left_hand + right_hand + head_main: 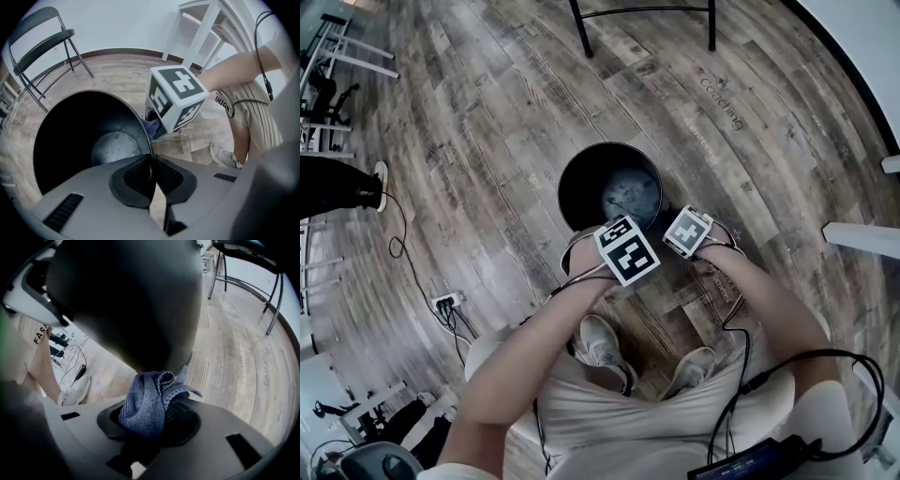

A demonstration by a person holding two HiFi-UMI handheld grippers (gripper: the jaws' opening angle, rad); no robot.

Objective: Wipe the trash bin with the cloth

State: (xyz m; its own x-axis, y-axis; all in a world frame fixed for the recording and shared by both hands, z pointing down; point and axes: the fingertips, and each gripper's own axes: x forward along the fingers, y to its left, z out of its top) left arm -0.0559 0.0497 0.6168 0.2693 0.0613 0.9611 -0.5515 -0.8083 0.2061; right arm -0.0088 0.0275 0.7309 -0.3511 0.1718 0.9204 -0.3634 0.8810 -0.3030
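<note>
A round black trash bin [575, 199] stands on the wood floor in front of my feet. My left gripper [614, 232] is shut on its near rim [149, 149]; the thin edge runs between the two dark pads, and the bin's grey bottom [115, 146] shows inside. My right gripper [672, 223] is just right of it, outside the bin. It is shut on a bunched blue cloth [146, 405], which touches the bin's dark outer wall [131, 305] low down. In the left gripper view the right gripper's marker cube [178, 97] hides most of the cloth [151, 127].
A dark folding chair [41, 43] stands beyond the bin, and a white frame [209, 29] is at the far right. Cables and a power strip [446, 301] lie on the floor to my left. My shoes [600, 341] rest close behind the bin.
</note>
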